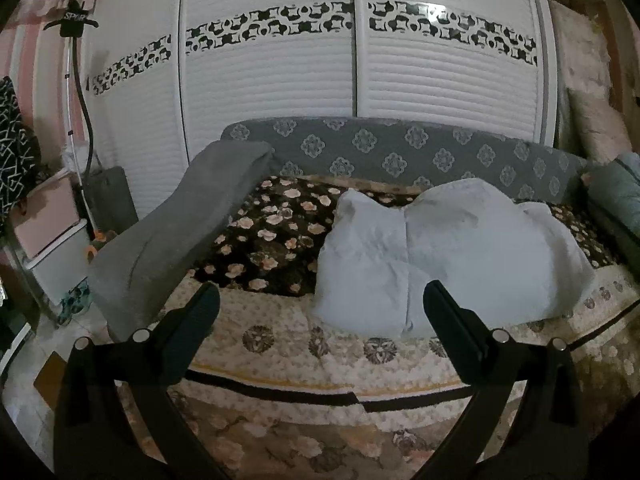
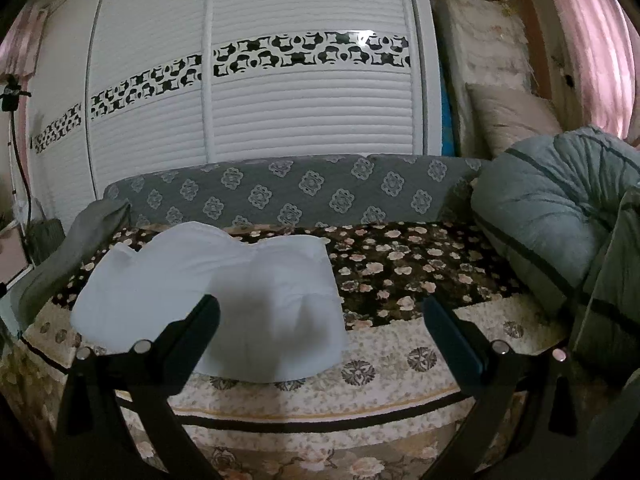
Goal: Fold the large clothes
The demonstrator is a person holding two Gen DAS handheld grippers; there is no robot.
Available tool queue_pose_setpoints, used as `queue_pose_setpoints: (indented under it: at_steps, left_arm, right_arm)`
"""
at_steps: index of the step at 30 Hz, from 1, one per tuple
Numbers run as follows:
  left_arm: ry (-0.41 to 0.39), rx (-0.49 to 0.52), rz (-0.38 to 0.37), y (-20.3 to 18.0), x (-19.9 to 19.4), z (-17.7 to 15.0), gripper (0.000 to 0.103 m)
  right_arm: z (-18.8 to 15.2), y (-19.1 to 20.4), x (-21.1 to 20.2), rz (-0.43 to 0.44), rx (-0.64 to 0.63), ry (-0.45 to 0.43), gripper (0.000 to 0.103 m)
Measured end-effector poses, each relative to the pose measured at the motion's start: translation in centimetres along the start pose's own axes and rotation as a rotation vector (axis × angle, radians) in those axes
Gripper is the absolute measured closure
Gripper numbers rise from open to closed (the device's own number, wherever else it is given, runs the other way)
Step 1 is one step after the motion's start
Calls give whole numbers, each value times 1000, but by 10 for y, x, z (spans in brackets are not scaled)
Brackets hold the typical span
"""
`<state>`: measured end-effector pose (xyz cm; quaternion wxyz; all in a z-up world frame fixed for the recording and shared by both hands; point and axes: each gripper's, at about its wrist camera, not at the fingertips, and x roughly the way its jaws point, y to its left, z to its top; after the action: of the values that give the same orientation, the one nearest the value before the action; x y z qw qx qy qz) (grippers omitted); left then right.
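A large pale blue-white garment (image 1: 440,256) lies bunched in a puffy heap on the floral blanket of the sofa; in the right wrist view the garment (image 2: 224,288) sits left of centre. My left gripper (image 1: 320,304) is open and empty, held back from the garment's near edge. My right gripper (image 2: 320,316) is open and empty, also short of the garment, its left finger (image 2: 192,332) in front of the cloth's near edge. Neither gripper touches the garment.
The sofa has a grey patterned backrest (image 1: 400,148), a grey armrest (image 1: 192,224) at left, and a green-grey quilt bundle (image 2: 552,208) at right. White slatted wardrobe doors (image 1: 272,92) stand behind. A stand with a holder (image 1: 74,24) and drawers (image 1: 52,240) are at left.
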<state>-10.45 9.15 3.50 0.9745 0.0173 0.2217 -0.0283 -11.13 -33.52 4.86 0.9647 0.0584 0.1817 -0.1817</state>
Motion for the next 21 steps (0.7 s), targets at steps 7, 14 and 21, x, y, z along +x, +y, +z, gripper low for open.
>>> queue_pose_setpoints:
  at_steps: [7, 14, 21]
  left_arm:
    - [-4, 1, 3, 1, 0, 0, 3]
    - [1, -4, 4, 1, 1, 0, 3]
    - [2, 3, -3, 3, 2, 0, 3]
  right_arm:
    - [0, 1, 1, -2, -6, 4, 1]
    - [0, -1, 3, 1, -6, 7, 1]
    - [-1, -1, 3, 0, -5, 10, 1]
